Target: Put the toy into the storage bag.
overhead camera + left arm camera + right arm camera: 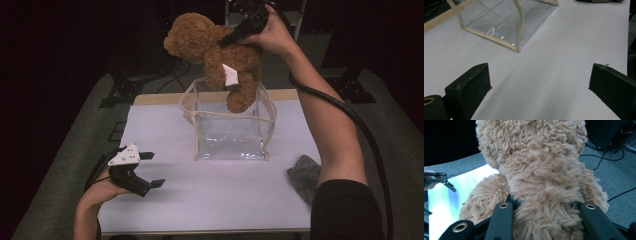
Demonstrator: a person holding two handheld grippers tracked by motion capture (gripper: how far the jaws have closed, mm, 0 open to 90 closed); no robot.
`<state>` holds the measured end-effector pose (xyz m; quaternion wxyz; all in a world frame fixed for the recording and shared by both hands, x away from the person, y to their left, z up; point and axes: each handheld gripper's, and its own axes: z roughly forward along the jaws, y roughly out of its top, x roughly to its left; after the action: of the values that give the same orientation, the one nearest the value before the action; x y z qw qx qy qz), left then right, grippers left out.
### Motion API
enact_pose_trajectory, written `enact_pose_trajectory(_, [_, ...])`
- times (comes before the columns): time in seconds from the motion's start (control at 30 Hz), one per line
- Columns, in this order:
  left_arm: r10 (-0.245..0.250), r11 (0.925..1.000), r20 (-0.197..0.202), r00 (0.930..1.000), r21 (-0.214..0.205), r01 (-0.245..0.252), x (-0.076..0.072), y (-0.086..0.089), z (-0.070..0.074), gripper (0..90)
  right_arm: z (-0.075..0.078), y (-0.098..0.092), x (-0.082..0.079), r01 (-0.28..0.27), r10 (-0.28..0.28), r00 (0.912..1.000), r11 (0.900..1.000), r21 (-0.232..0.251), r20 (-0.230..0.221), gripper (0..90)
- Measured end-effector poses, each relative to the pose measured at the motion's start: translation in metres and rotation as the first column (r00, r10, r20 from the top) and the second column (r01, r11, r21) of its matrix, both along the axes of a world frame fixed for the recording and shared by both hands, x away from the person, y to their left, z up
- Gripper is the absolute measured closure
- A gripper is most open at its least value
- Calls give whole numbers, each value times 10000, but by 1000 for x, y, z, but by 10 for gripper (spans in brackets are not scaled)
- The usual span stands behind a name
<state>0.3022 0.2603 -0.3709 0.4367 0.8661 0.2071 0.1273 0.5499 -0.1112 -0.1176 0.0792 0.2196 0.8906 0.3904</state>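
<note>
A brown teddy bear [220, 55] with a white tag hangs in the air above the open top of a clear plastic bag [230, 125] with beige trim. My right gripper [239, 34] is shut on the bear's body from behind, and its jaws press into the fur [541, 202] on both sides. One bear leg dips just inside the bag's rim. My left gripper [150, 170] rests low over the white table at the front left, open, with nothing between its pads [471, 85]. The bag's near corner [516, 47] lies ahead of it.
A grey cloth [304, 175] lies on the white table [210, 200] at the right, near the person's right arm. The right gripper's thick cable [360, 125] trails down the right side. Dark stands and cables sit on the floor behind the table.
</note>
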Motion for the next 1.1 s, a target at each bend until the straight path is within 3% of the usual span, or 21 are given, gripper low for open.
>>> enact_pose_trajectory(0.23, [27,10000,10,10000,-17,-27,0,1,0,30,-5,7,-4,-192,192,9998,9998,-58,1,613])
enact_pose_trajectory(1.1, [-43,10000,37,10000,20,42,-2,0,1,30,-23,25,-41,-1146,1144,9934,9931,-261,-85,610])
